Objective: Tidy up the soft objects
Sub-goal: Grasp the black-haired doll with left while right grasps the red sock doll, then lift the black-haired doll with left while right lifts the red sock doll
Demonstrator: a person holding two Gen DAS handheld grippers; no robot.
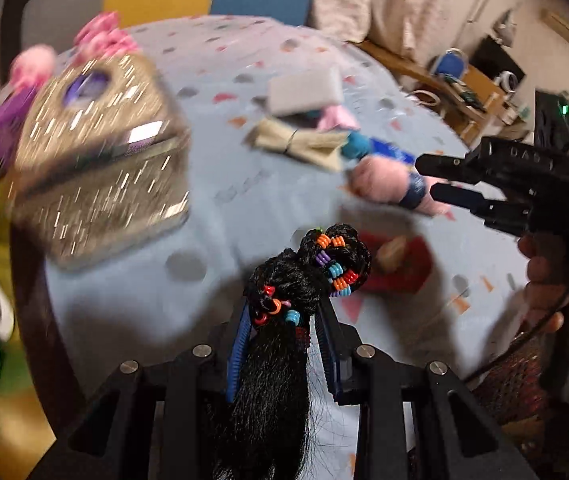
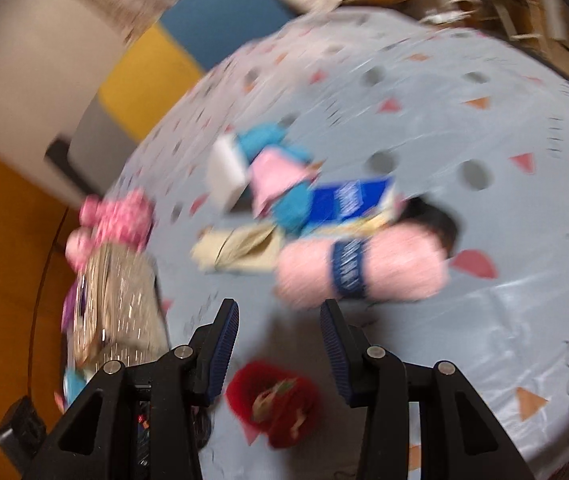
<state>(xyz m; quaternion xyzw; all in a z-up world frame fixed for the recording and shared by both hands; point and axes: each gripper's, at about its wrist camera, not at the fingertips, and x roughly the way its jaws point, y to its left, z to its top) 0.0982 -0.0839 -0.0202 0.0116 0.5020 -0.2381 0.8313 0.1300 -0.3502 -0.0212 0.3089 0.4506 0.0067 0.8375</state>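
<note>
Left hand-held gripper (image 1: 284, 344) pinching beaded black hairpiece (image 1: 304, 276), probably for sorting; right hand-held gripper (image 2: 280, 344) spread above red pouch (image 2: 274, 402).

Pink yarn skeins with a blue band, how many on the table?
1: the pink yarn skein with a blue band lies mid-table, beside the beige cloth bundle, ahead of the right gripper. Others may hide under the pile.

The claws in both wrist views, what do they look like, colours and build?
Both are matte black plastic with angular strut frames and silver round bolts. The left claw and right claw carry ribbed blue pads. Seen from the side, the right claw shows embossed lettering, too blurred to read, and a black cable.
</note>
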